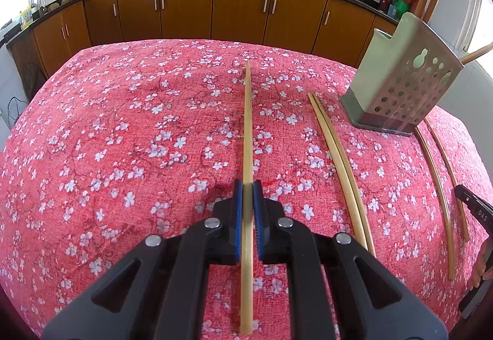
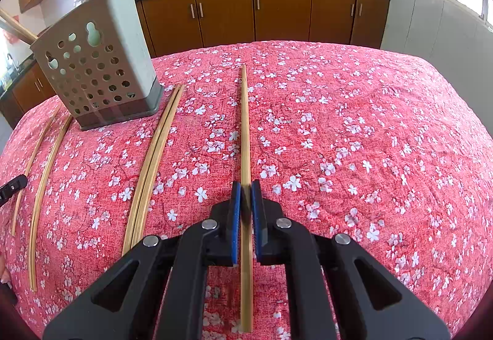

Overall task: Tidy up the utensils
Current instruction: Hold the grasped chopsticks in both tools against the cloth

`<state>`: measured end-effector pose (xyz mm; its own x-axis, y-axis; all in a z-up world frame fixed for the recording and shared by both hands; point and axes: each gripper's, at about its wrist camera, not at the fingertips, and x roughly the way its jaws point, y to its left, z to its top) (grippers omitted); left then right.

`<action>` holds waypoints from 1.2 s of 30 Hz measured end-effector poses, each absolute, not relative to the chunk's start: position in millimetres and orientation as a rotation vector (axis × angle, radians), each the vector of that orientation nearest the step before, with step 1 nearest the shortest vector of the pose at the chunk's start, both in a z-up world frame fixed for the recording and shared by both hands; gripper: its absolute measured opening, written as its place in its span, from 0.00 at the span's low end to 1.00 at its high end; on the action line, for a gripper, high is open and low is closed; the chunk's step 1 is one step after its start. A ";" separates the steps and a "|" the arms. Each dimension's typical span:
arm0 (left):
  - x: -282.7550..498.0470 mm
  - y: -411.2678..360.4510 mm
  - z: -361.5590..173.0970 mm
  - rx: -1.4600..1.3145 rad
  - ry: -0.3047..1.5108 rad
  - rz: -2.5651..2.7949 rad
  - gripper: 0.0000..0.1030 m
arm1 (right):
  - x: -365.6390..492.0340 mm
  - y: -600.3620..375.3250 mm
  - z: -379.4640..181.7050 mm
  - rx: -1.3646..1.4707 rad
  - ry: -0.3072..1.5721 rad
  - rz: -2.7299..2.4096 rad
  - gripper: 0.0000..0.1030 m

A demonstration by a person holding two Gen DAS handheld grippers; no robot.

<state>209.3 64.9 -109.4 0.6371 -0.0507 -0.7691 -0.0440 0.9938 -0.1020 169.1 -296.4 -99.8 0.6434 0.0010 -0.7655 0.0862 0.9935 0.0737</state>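
Observation:
My left gripper [image 1: 248, 186] is shut on a bamboo chopstick [image 1: 247, 130] that points straight ahead over the red floral cloth. My right gripper [image 2: 245, 186] is shut on another bamboo chopstick [image 2: 245, 130] in the same way. A grey perforated utensil holder [image 1: 400, 84] stands to the right in the left wrist view and to the left in the right wrist view [image 2: 98, 68], with wooden handles sticking out of its top. A pair of chopsticks [image 1: 339, 161] lies between the held ones; it also shows in the right wrist view [image 2: 151, 164].
Two more loose chopsticks [image 1: 440, 195] lie in front of the holder, also seen in the right wrist view [image 2: 43, 182]. The table's red floral cloth [image 1: 123, 139] ends at a far edge. Brown kitchen cabinets [image 1: 240, 7] and a counter with woks stand beyond.

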 end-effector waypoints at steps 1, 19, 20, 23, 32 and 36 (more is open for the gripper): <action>209.3 65.4 -109.5 -0.115 0.881 -0.004 0.11 | 169.2 -296.3 -99.8 0.107 0.871 -0.048 0.08; 209.4 65.6 -108.7 -0.123 0.881 -0.008 0.11 | 169.2 -296.7 -99.9 0.107 0.871 -0.048 0.08; 209.4 65.7 -108.7 -0.123 0.881 -0.008 0.11 | 169.2 -296.7 -99.9 0.107 0.871 -0.049 0.08; 209.5 65.2 -108.5 -0.124 0.881 -0.009 0.11 | 169.2 -296.8 -99.9 0.107 0.871 -0.049 0.08; 209.8 66.6 -108.7 -0.124 0.881 -0.010 0.11 | 169.2 -296.9 -99.9 0.108 0.872 -0.049 0.08; 209.8 66.2 -108.6 -0.124 0.881 -0.010 0.11 | 169.2 -297.0 -99.9 0.109 0.873 -0.049 0.08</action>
<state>209.8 66.2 -108.6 0.6370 -0.0596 -0.7686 -0.0423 0.9928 -0.1121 169.2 -297.0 -99.9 0.6419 0.0015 -0.7668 0.0874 0.9933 0.0751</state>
